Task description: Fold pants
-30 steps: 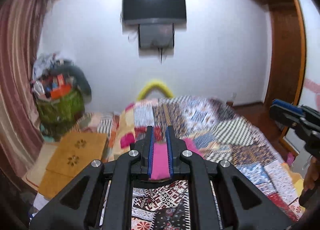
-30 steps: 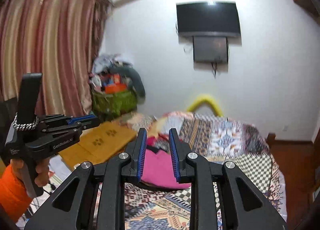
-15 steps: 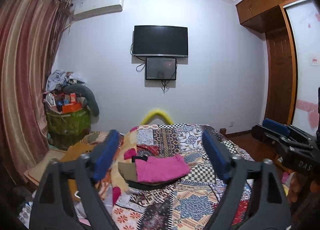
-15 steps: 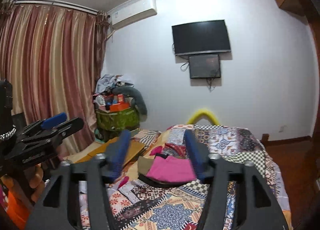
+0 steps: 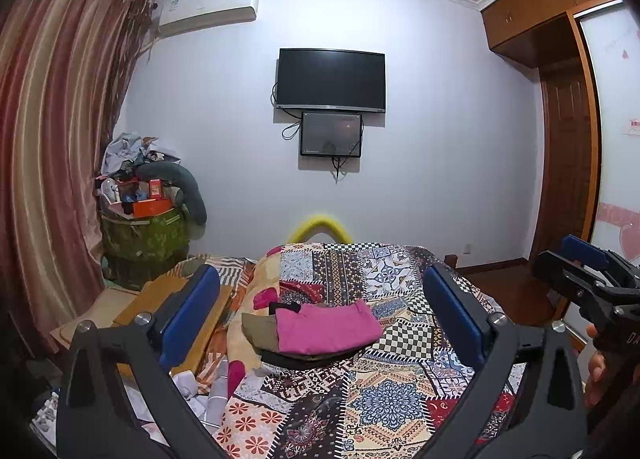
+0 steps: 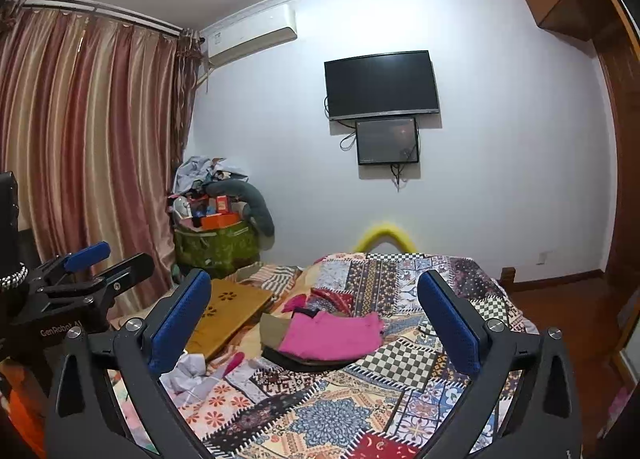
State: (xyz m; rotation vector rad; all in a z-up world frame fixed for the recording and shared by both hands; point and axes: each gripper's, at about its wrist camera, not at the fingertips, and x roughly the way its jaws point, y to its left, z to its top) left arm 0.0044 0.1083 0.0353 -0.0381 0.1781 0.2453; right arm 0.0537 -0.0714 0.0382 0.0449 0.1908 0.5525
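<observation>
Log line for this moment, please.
pink pants: folded on stack, bed | left gripper: opening, empty | right gripper: opening, empty

My tongs [image 5: 320, 315] were matt black plastic with ribbed blue pads [image 5: 188, 315]; the pink pants [image 5: 326, 325] were soft cloth, and the bed [image 5: 400, 399] wore printed patchwork cloth.

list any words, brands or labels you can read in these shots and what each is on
"GenRobot.AI", partly cut off: white lettering on the side of the left gripper, seen in the right wrist view.
"DA", cut off at the frame edge: on the right gripper, seen in the left wrist view.
Sticker on the air conditioner: too small to read.
Red sign on the wardrobe door: too blurred to read.
</observation>
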